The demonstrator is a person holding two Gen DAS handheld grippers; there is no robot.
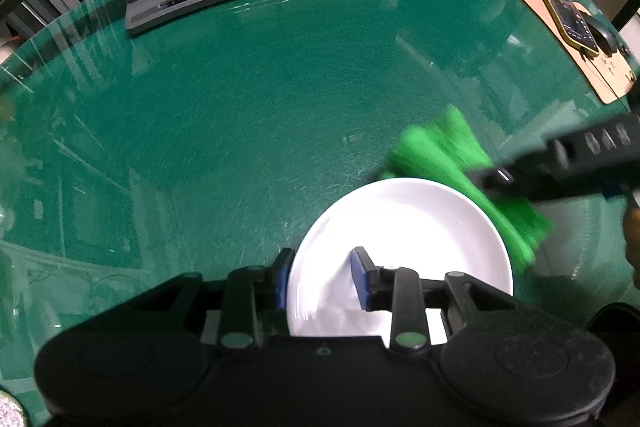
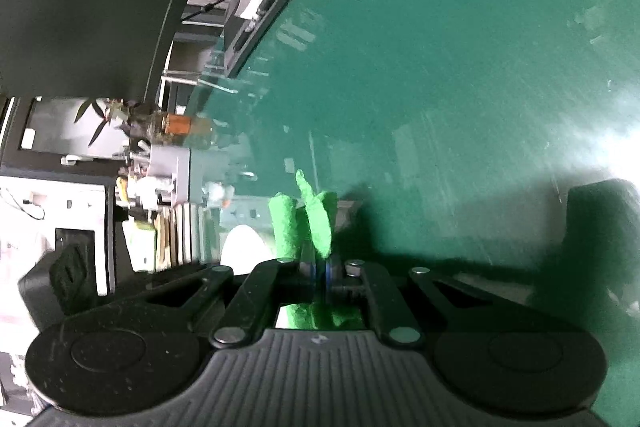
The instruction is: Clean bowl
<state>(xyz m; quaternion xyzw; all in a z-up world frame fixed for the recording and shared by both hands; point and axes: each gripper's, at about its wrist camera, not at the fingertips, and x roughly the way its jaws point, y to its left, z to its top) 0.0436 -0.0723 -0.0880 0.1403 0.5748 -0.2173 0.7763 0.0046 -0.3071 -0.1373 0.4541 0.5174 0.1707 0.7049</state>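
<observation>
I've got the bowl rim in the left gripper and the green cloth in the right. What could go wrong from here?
1. The left gripper pinches only the near rim of the white bowl; a hard wipe might lever it loose or tip it.
2. The green cloth sits over the far rim, partly on the glass-topped table, so a stroke may miss the inside.
3. The phone lies on the right gripper's side; a wide swing could hit it.

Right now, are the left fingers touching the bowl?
Touching. Left wrist view: the left gripper straddles the white bowl rim, one blue pad pressed outside, the other inside.
</observation>
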